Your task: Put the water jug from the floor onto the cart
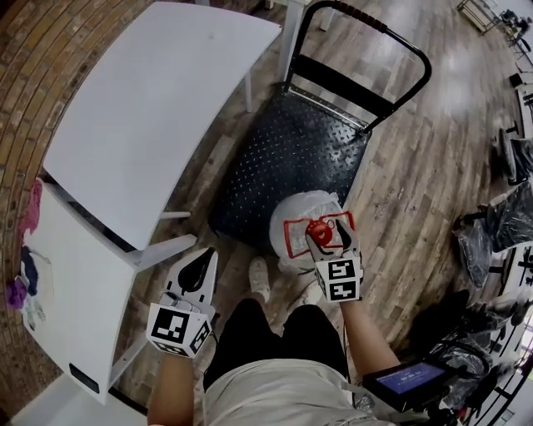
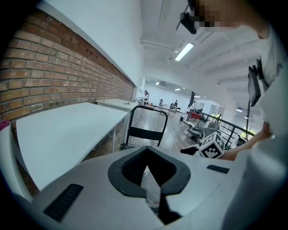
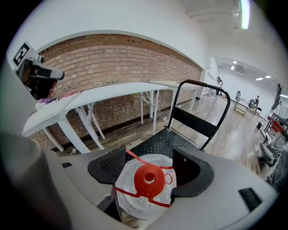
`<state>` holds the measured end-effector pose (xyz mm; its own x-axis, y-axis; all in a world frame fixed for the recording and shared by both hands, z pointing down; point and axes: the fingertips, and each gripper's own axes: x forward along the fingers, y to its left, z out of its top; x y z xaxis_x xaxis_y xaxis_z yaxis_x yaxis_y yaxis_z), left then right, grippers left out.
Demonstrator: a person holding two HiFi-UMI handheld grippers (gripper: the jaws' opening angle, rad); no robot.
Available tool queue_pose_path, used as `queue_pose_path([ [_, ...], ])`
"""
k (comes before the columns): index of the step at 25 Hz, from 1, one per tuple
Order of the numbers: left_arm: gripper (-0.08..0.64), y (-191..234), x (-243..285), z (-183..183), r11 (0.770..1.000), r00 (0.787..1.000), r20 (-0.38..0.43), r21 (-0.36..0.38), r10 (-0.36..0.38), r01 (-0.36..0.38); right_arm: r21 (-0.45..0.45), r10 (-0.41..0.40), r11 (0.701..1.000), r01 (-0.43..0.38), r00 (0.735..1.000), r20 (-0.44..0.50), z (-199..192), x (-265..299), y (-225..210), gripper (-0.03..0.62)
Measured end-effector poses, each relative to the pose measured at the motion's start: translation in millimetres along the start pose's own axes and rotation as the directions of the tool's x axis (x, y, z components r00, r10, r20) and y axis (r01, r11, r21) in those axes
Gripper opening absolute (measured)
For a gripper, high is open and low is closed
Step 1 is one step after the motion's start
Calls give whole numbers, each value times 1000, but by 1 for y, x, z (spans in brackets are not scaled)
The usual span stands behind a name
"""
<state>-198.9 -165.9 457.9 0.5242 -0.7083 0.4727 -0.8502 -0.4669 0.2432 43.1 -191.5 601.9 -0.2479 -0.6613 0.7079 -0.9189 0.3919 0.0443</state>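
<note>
The clear water jug (image 1: 305, 226) with a red cap (image 3: 148, 179) and a red carry handle (image 3: 135, 158) sits at the near edge of the black cart deck (image 1: 291, 158), just in front of the person's shoes. My right gripper (image 1: 331, 235) hangs over the jug's top. It is open, one jaw on either side of the cap and neither touching it. In the right gripper view the right gripper (image 3: 149, 167) frames the cap, and the handle strap runs past its left jaw. My left gripper (image 1: 200, 265) is held off to the left, shut and holding nothing.
The cart's upright push handle (image 1: 366, 21) stands at its far end. Two white tables (image 1: 158, 100) (image 1: 75, 291) run along the left by a brick wall (image 3: 112, 63). Black bags and gear (image 1: 491, 233) lie at the right. A screen device (image 1: 408, 383) is by the person's hip.
</note>
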Motion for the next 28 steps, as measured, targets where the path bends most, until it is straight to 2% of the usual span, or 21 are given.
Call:
queue_pose_path([
  [3,1,-8,1,17,999,999,19,12,-42,42,30,-35,999,33,996,78,33,-32,-4,310],
  [7,0,-23,-1,33,995,995,33,34,-95,94,73,-68,996,54,978,200,76,-77,-10,310],
  [12,1,-44,-8,48,990,990,68,64,-126,122,73,-75,996,56,953,292,101,-123,-13,310],
  [19,1,-82,-26,66,988,980,145,101,-134,120,89,-44,996,13,934,356,87,-185,-4,308],
  [21,0,-100,-34,69,984,977,158,129,-142,122,91,-53,996,20,925,375,80,-208,-5,290],
  [23,0,-117,-45,69,980,976,163,158,-143,117,94,-76,995,41,912,404,76,-234,-10,252],
  [28,2,-161,-78,68,971,972,183,211,-150,110,114,-139,989,95,865,482,68,-298,-27,235],
])
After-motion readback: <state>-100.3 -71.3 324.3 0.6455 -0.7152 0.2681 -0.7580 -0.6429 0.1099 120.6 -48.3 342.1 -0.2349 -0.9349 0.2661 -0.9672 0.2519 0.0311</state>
